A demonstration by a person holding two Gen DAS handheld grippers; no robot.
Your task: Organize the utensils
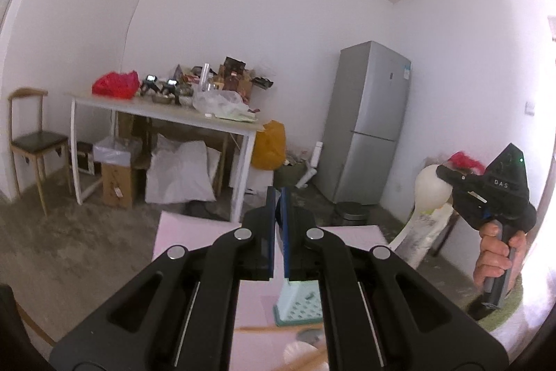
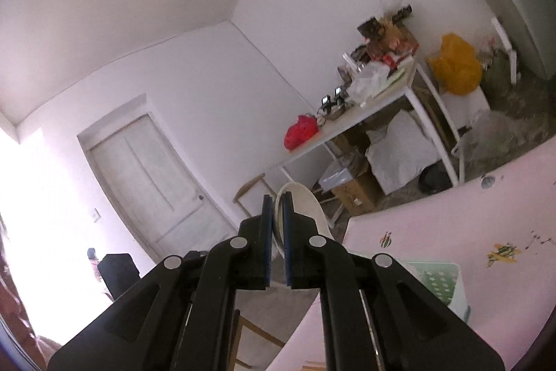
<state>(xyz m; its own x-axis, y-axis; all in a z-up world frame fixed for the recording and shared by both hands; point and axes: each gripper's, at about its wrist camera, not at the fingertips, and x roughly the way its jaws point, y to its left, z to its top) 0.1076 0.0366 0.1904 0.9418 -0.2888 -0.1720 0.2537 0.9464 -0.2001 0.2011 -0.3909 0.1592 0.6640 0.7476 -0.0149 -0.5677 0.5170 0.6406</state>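
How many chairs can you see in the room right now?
1 clearly: a wooden chair against the left wall, beside the cluttered table. Another may be partly hidden low in the right wrist view.

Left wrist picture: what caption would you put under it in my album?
Right hand-held gripper lifts a white ladle while the left hand-held gripper clamps something dark above the pink table.

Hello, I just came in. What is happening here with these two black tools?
A person holds a two-finger gripper in each hand above a pink table. The right gripper is shut on a white spoon, lifted level in the air; the person's hand holds its handle. The left gripper is also shut, but what it holds, if anything, cannot be told. A light green perforated basket stands on the table, with wooden utensils lying beside it, not yet sorted.
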